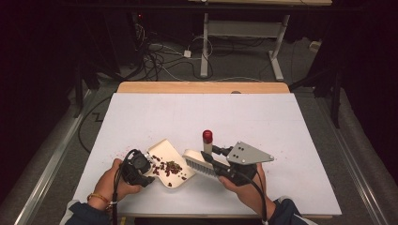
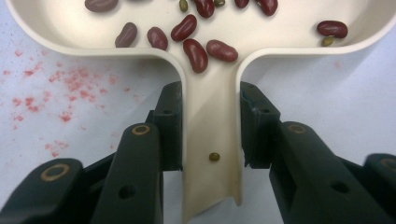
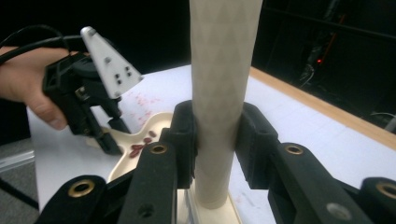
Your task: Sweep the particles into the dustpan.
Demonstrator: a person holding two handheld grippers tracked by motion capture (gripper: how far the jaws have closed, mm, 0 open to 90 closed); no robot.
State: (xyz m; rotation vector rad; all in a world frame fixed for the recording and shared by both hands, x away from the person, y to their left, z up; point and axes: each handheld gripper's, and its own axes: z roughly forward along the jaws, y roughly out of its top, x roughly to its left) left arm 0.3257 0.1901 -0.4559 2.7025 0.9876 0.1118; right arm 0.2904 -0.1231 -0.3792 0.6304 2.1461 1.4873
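We see the high view lit from above: the white desk (image 1: 263,122) is bright at the centre while the floor and room fall into near black toward nine and three o'clock. Shadows under the hands are short and soft. The picture is slightly soft and grainy. In the left gripper view the light is even, the beans (image 2: 196,53) sharp, with mild glare on the cream dustpan (image 2: 212,121). In the right gripper view the brush handle (image 3: 222,84) is blurred, the background dark.
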